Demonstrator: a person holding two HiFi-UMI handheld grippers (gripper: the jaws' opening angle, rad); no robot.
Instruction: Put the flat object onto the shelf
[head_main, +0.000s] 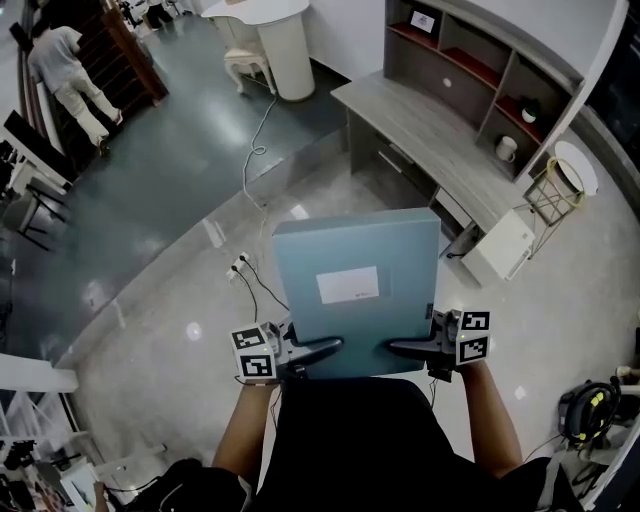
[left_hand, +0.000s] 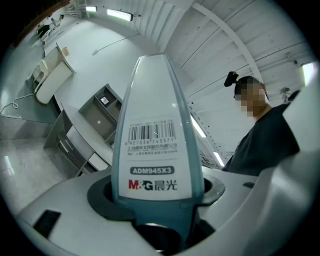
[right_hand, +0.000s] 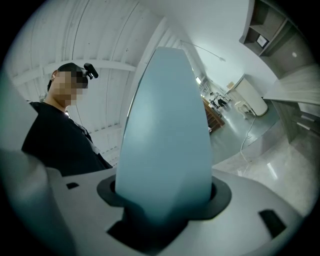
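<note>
You held the pale blue file box (head_main: 357, 290) flat and level above the floor (head_main: 170, 330), long axis pointing away from you toward the shelf (head_main: 455, 80). Your left gripper (head_main: 333, 346) and right gripper (head_main: 396, 347) each clamped its near edge, one toward either corner.

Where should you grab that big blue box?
By its near corners, one gripper coming in from each side. The blue box is wide but thin and lies flat, so jaws fit over and under it, as the left gripper and right gripper do.
</note>
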